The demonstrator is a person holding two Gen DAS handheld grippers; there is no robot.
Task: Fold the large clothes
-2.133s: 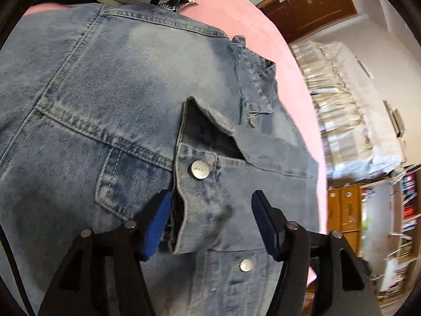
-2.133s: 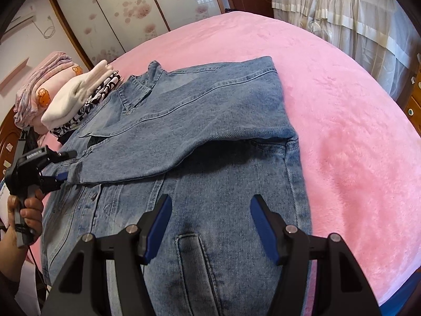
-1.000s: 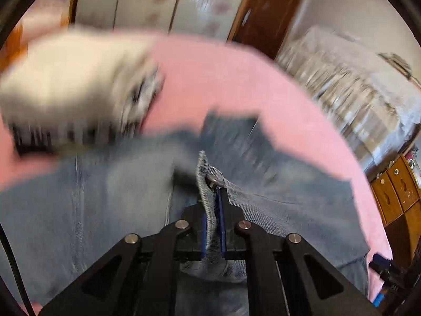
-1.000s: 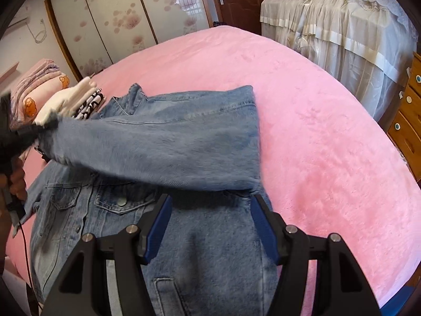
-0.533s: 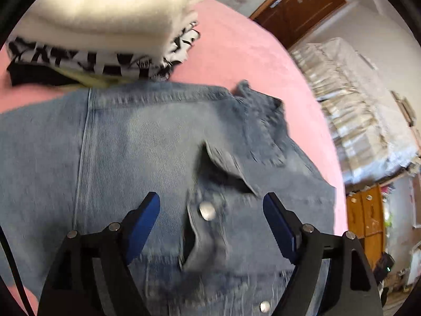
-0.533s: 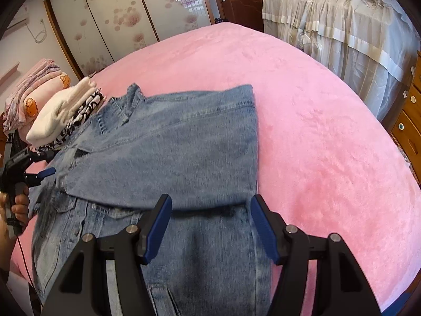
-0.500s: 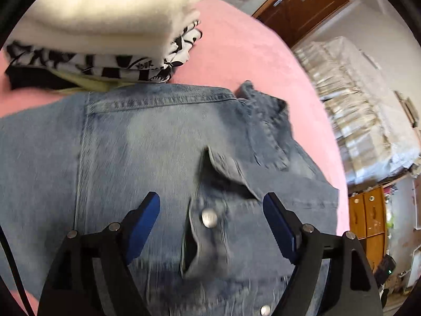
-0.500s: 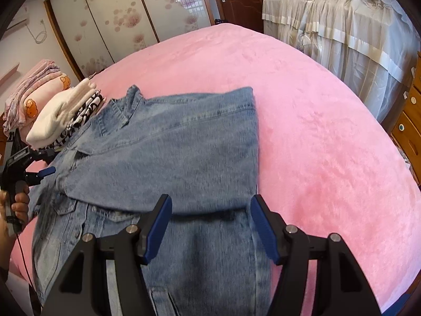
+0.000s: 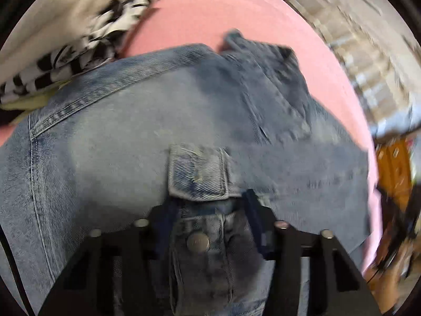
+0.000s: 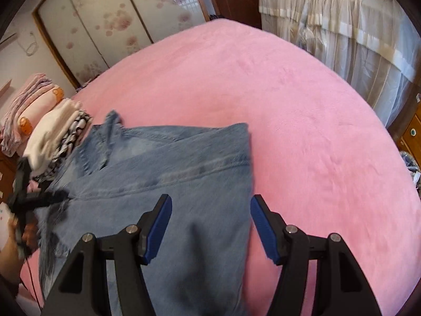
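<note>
- A stack of folded clothes (image 10: pixel 56 142), cream on top with a black-and-white patterned piece below, sits on the pink plush bed (image 10: pixel 302 121) at the collar end of the garment; the left wrist view shows it touching the denim's upper seam.
- A second pile of folded pink and lilac bedding (image 10: pixel 29 105) lies just beyond that stack, toward the wardrobe with floral sliding doors (image 10: pixel 105 21).
- Pale frilled curtains (image 10: pixel 355 26) hang along the far side of the bed; a wooden drawer unit (image 10: pixel 411 131) stands near them.
- The faded blue denim jacket (image 10: pixel 168 179) lies spread flat on the bed, one sleeve folded across the body, collar pointing toward the clothes stack.
- Left claw (image 9: pixel 208 226): low over the jacket's cuff, its blue-padded fingers (image 9: pixel 254 223) partly closed around the buttoned cuff strap (image 9: pixel 197 173). The view is motion-blurred; firm contact on the strap cannot be confirmed.
- In the right wrist view the left claw appears at the jacket's left edge, gripped by the person's hand (image 10: pixel 13 234).
- Right claw (image 10: pixel 210 226): hovering above the jacket's lower half, fingers spread wide, nothing between them, the right finger just past the jacket's edge.
</note>
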